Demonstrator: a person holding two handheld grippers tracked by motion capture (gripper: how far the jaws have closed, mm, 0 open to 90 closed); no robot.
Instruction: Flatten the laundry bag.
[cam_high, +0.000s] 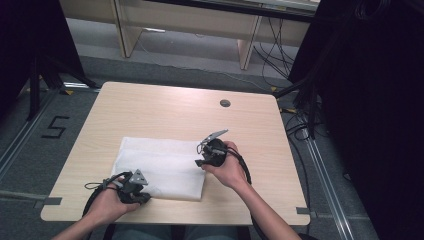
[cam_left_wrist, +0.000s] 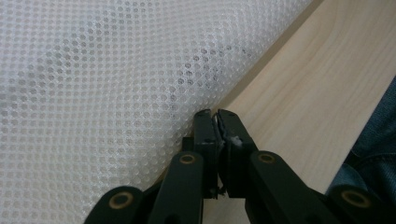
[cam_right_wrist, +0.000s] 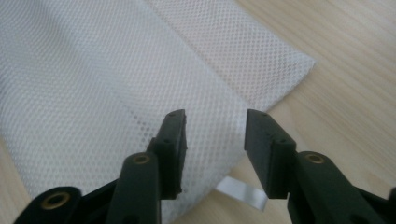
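Fold looks partly done: the white mesh cloth (cam_high: 162, 167) lies flat on the surface (cam_high: 165, 107) with one layer already doubled over, and more folding is probably left. Left tool (cam_left_wrist: 216, 120) is clenched on the cloth's near edge by the surface's front, while right tool (cam_right_wrist: 215, 133) hangs released over the right edge, nothing gripped. Cloth is thin, perforated, slightly see-through, with a small white tag (cam_right_wrist: 243, 192) at one corner.
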